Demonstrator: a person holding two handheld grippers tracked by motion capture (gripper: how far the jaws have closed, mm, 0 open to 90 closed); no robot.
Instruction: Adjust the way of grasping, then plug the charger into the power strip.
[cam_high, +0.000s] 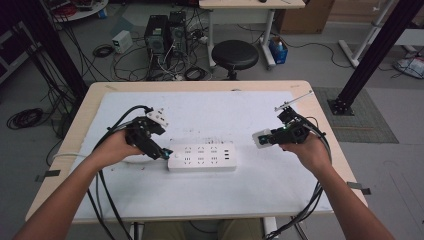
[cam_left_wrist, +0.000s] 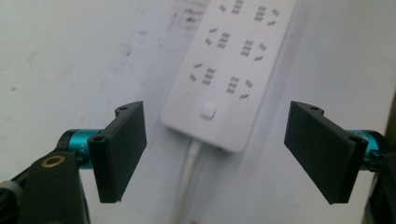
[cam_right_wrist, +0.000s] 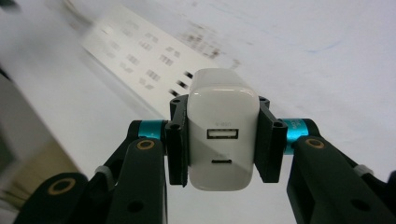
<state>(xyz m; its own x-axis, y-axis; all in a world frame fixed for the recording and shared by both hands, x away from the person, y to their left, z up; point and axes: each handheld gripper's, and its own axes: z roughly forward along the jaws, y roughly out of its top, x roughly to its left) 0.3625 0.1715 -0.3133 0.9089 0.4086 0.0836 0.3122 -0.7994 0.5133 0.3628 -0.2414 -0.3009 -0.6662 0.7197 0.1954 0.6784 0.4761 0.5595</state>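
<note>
A white power strip (cam_high: 202, 157) lies flat on the white mat in the middle of the table, its cord end toward my left. My left gripper (cam_high: 165, 151) hovers at that end with its jaws open. In the left gripper view the strip (cam_left_wrist: 229, 70) and its switch button (cam_left_wrist: 208, 111) show between the wide-apart black pads (cam_left_wrist: 122, 149), which touch nothing. To the right of the strip and above the mat, my right gripper (cam_high: 265, 138) is shut on a white USB charger (cam_right_wrist: 223, 102). The charger's two ports face the camera, and the strip (cam_right_wrist: 140, 56) is blurred beyond it.
The white mat (cam_high: 235, 110) covers most of the wooden table (cam_high: 320, 115). Gripper cables trail off the near edge on both sides. Beyond the far edge stand a black stool (cam_high: 235, 54), computer towers (cam_high: 165, 32) and floor cables. A black frame post (cam_high: 372, 55) rises at the right.
</note>
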